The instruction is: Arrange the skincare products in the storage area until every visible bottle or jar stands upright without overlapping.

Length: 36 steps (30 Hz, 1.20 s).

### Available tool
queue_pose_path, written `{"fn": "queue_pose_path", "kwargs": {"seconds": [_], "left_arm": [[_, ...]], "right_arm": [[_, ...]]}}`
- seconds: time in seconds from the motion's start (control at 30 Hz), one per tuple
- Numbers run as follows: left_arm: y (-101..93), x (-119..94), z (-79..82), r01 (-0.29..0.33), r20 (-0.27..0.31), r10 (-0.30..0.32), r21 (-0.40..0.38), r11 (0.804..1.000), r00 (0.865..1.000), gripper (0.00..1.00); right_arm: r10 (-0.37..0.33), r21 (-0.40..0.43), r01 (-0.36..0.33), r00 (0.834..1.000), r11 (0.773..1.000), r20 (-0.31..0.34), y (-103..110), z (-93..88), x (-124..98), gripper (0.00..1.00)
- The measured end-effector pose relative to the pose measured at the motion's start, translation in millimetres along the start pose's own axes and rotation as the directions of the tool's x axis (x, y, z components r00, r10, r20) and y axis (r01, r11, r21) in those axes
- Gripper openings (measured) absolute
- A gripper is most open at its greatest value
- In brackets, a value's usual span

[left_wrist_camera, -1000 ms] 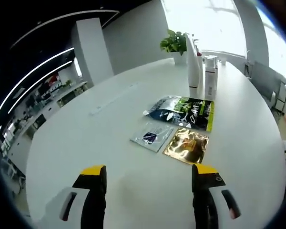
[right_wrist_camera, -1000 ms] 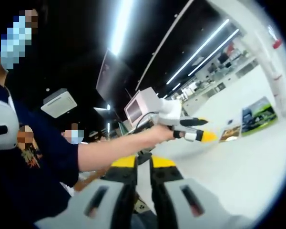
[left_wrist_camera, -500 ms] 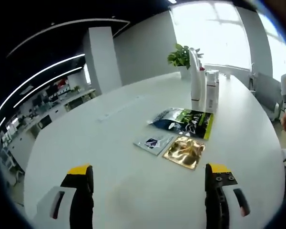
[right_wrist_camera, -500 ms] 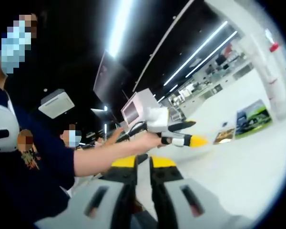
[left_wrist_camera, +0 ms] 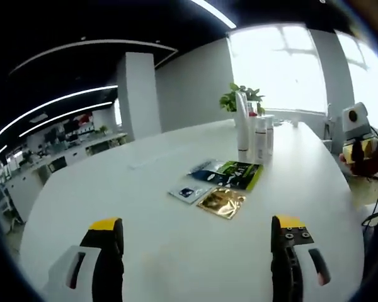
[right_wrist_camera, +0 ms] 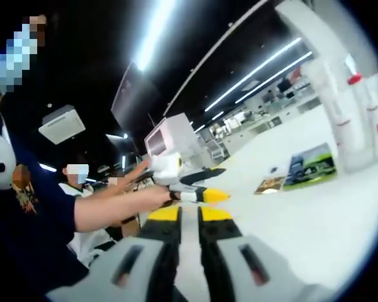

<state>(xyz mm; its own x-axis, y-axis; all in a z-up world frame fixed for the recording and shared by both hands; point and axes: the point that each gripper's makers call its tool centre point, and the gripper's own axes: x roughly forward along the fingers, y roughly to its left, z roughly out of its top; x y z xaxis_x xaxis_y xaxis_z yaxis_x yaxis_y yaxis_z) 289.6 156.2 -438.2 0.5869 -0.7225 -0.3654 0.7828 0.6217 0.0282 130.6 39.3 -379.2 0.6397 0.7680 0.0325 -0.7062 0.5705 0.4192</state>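
We are holding the left tongs [left_wrist_camera: 197, 229] wide open and empty above the round white tabletop [left_wrist_camera: 138, 195], while the right tongs [right_wrist_camera: 189, 217] are nearly closed with nothing between them. Ahead of the left tongs, three flat packets are lying together: a gold foil sachet [left_wrist_camera: 222, 202], a small silver sachet [left_wrist_camera: 187, 192] and a dark green-and-black pouch [left_wrist_camera: 228, 174]. Beyond those, tall white skincare bottles [left_wrist_camera: 252, 134] are standing upright in a cluster before a green potted plant [left_wrist_camera: 239, 98].
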Motion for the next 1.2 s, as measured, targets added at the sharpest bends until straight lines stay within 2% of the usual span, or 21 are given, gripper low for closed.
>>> {"fn": "queue_pose_path", "kwargs": {"seconds": [0.17, 0.4, 0.53, 0.57, 0.77, 0.83, 0.93, 1.07, 1.13, 1.2], "left_arm": [[-0.8, -17, -8.9, -0.024, 0.007, 0.024, -0.004, 1.0, 1.0, 1.0], [-7.0, -37, -17.6, -0.034, 0.018, 0.034, -0.014, 0.999, 0.999, 1.0], [-6.8, -49, -18.5, -0.057, 0.043, 0.057, -0.002, 0.998, 0.997, 1.0], [-7.4, -52, -17.1, -0.056, 0.06, 0.056, -0.001, 0.998, 0.997, 1.0], [-12.9, -68, -19.6, -0.055, 0.077, 0.055, -0.005, 0.998, 0.996, 1.0], [-12.9, -72, -19.0, -0.065, 0.093, 0.065, -0.002, 0.998, 0.994, 1.0], [-15.2, -82, -18.4, -0.072, 0.121, 0.073, -0.017, 0.997, 0.99, 1.0], [-18.6, -93, -21.9, -0.076, 0.138, 0.078, -0.018, 0.997, 0.987, 1.0], [-21.4, -102, -19.4, -0.078, 0.157, 0.079, -0.014, 0.997, 0.984, 1.0], [-24.8, -112, -12.3, -0.081, 0.191, 0.081, -0.008, 0.997, 0.978, 1.0]], "right_arm": [[-0.037, -0.019, 0.037, 0.999, 0.999, 0.007, -17, 3.6, -6, 0.12], [-0.079, -0.109, 0.076, 0.997, 0.991, -0.02, -18, 1.3, -7, 0.21], [-0.096, -0.152, 0.09, 0.995, 0.984, -0.031, -18, -0.4, -7, 0.28], [-0.102, -0.165, 0.096, 0.994, 0.982, -0.031, -18, -0.2, -8, 0.31], [-0.134, -0.224, 0.126, 0.991, 0.966, -0.02, -21, 2.8, -12, 0.46], [-0.193, -0.269, 0.178, 0.981, 0.946, -0.028, -31, 1.5, -16, 0.57], [-0.234, -0.335, 0.206, 0.971, 0.92, -0.046, -38, -3.4, -20, 0.68], [-0.243, -0.314, 0.224, 0.97, 0.922, -0.022, -40, -0.2, -26, 0.81], [-0.255, -0.292, 0.246, 0.967, 0.924, 0.008, -42, 8.2, -31, 0.9], [-0.268, -0.301, 0.266, 0.963, 0.916, 0.036, -41, 18.6, -36, 0.98]]}}
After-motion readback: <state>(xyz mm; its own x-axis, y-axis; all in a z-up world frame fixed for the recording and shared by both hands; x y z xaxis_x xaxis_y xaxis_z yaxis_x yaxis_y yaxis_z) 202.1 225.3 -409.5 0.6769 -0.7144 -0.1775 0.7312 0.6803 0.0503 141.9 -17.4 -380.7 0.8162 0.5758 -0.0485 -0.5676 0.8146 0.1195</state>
